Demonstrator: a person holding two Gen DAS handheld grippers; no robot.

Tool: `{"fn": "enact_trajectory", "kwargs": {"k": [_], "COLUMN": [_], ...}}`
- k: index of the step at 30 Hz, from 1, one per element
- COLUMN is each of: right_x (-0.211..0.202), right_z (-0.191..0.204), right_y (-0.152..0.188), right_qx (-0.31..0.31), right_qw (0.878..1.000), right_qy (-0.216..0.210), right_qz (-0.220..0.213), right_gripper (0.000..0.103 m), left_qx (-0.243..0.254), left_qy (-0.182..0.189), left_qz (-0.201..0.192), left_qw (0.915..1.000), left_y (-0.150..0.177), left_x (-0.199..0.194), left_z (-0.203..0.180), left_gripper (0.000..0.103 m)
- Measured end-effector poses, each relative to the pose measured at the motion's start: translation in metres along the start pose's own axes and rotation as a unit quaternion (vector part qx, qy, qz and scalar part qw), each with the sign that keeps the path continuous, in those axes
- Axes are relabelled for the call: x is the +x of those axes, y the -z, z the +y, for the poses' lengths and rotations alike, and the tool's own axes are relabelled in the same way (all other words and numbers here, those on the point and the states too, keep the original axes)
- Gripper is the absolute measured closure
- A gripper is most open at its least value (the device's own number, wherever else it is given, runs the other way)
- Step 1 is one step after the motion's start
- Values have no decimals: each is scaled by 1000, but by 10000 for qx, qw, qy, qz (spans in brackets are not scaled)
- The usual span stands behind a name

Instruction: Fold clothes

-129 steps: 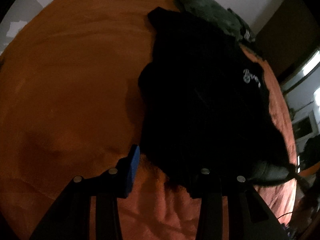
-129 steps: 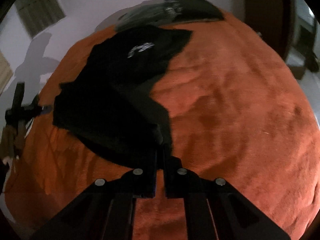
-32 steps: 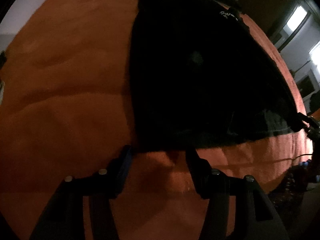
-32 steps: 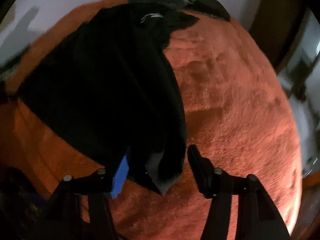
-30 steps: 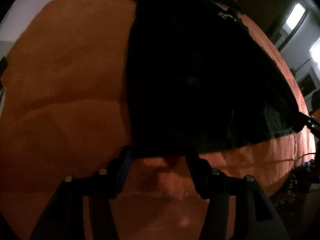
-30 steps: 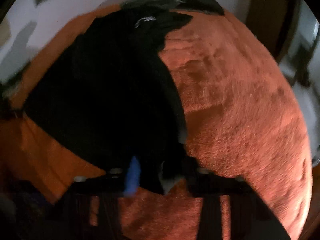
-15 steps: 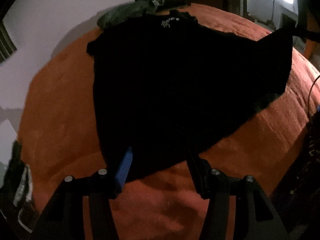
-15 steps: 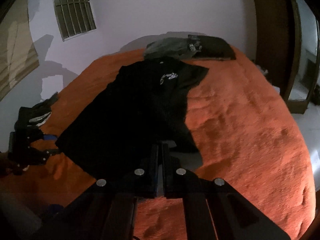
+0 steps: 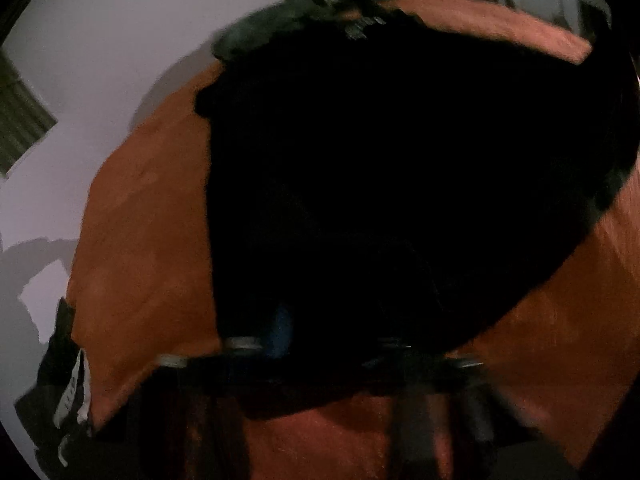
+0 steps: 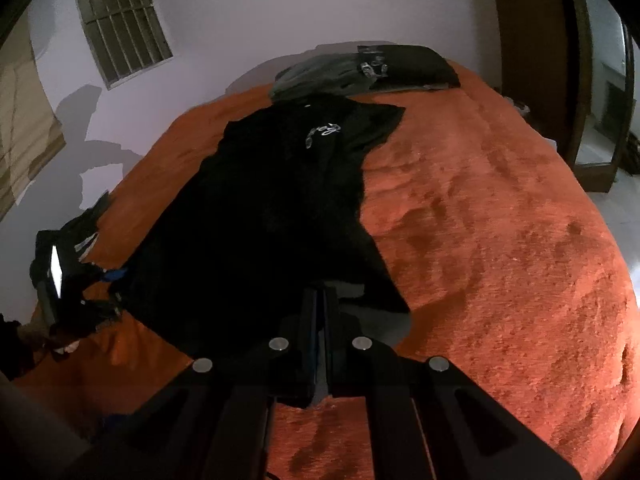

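A black T-shirt (image 10: 260, 216) with a small white logo lies stretched lengthwise on an orange blanket (image 10: 500, 240). My right gripper (image 10: 320, 300) is shut on the near right corner of its hem. In the left wrist view the T-shirt (image 9: 400, 180) fills the middle. My left gripper (image 9: 332, 320) sits at the near hem, with cloth draped over its fingers and its blue pad (image 9: 282, 332) partly covered; the view is blurred. In the right wrist view the left gripper (image 10: 96, 292) shows at the shirt's near left corner.
Dark folded clothes (image 10: 360, 68) lie at the far end of the bed against a white wall. A barred window (image 10: 120, 20) is at upper left. A wooden door frame (image 10: 532, 60) stands at the right, beyond the bed's edge.
Both grippers have lifted and pulled back with the hem. The right gripper closed on its corner. The shirt is now drawn out long and flat. The left view has tilted up.
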State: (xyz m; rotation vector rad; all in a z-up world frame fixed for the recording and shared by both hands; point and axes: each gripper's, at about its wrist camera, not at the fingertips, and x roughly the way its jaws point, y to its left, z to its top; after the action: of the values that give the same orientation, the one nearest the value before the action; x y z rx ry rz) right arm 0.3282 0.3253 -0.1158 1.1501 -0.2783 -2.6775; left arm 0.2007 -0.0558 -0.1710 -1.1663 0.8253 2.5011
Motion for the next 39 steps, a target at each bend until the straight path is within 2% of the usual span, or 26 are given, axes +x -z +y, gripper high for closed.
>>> {"fn": "enact_trajectory", "kwargs": {"k": [2,5,8,11,12,14,15,18,20,22,23,27,29,33,34,36,37,39], "right_x": [0,5,13,23,28,38,42,48,53,59,61,65,69,75,74,72,72,72], "right_z": [-3,-4,-5,-3,0,7,9,10,9,8,7,13,18,20,20,17,15,9], "right_y": [0,2,5,11,15,23,26,36,41,46,48,55,58,62,61,56,54,50], "right_qx": [4,-12,29,-5,-80,-230,-285,-334,-399,-416,-395,-571,-775,-898,-876,-797,-761,-630], "right_qw": [10000,9999,9997,9987,9978,9953,9941,9927,9906,9882,9873,9843,9803,9769,9781,9812,9815,9825], "right_qy": [28,57,2,-123,-104,-67,-41,192,440,459,371,194,234,297,340,484,569,606], "right_qz": [-2,88,232,503,648,938,1050,1139,1235,1402,1495,1657,1804,1916,1858,1687,1663,1644], "right_gripper": [100,100,100,99,95,74,69,64,56,56,56,52,51,51,53,72,90,94], "left_qx": [-484,-1343,-2076,-2839,-3048,-3379,-3494,-3821,-4088,-4340,-4368,-4248,-4250,-4381,-4416,-4376,-4330,-4243], "left_qy": [-40,-13,10,89,110,66,33,-97,-85,-18,-4,-37,-78,-112,-116,-137,-124,-40], "left_qz": [-112,-180,-221,-248,-251,-186,-123,147,276,326,324,292,284,388,421,446,453,452], "left_qw": [9988,9908,9780,9585,9520,9410,9369,9240,9122,9003,8990,9048,9047,8980,8961,8980,9002,9044], "left_y": [0,5,17,36,42,55,60,80,90,95,93,85,85,92,94,93,91,85], "left_x": [0,-2,-5,-20,-27,-37,-38,-28,-20,-13,-11,-12,-11,-4,-2,1,3,9], "left_z": [17,47,68,102,112,122,125,137,145,151,152,146,146,153,156,157,156,150], "left_gripper": [96,97,98,98,98,98,98,98,98,98,98,98,98,98,98,98,97,97]}}
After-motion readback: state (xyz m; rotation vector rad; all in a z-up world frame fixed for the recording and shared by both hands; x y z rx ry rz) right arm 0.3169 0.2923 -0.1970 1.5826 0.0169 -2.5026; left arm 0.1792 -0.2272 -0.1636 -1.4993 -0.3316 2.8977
